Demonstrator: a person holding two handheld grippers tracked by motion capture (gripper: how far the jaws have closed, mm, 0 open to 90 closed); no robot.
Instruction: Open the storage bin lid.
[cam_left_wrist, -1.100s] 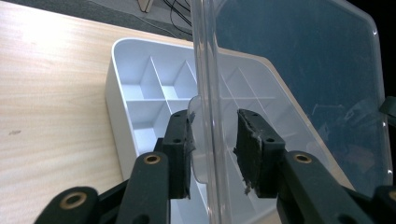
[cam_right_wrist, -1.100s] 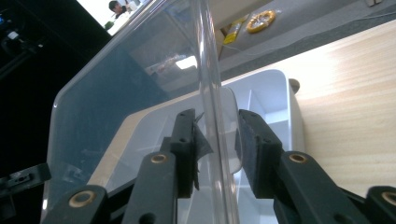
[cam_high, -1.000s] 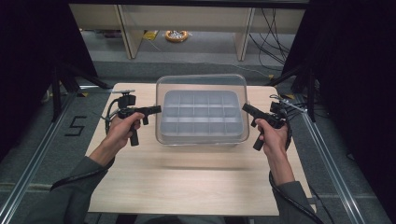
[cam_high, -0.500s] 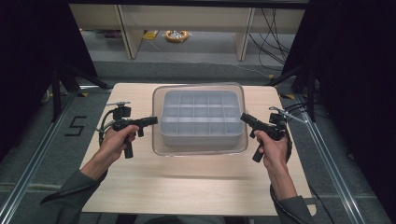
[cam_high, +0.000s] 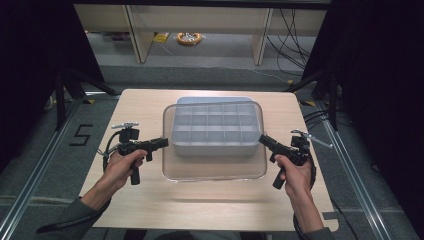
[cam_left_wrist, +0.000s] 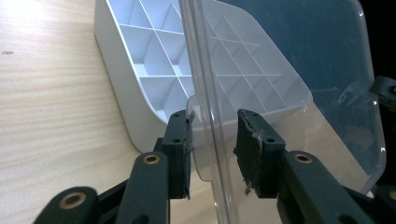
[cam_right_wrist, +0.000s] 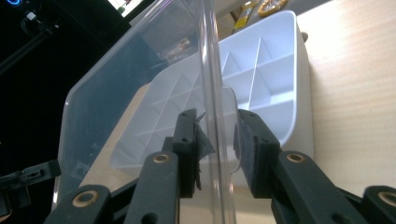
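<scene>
The clear lid hangs in the air between two grippers, held level above the front half of the white divided tray and reaching out past the tray's near wall toward the person, so it is not seated. The tray stands around the middle of the wooden table, its empty compartments showing through the plastic. The left gripper pinches the lid's left edge: in the left gripper view its pads stand on either side of the rim tab, pressed onto it, with the tray lying behind. The right gripper does the same on the opposite edge, its jaws closed on the lid's rim in the right gripper view. The step in hand looks like carrying the lid over the tray, and to do it well I'd say both sides must travel together and stay at the same height, since a thin stiff sheet held only by its rims will twist or slip from a pad if one hand leads. Each hand grips its handle from below, the left hand and right hand with wrists turned inward so the jaws point toward each other across the tray, forearms reaching in from the near edge of the table.
</scene>
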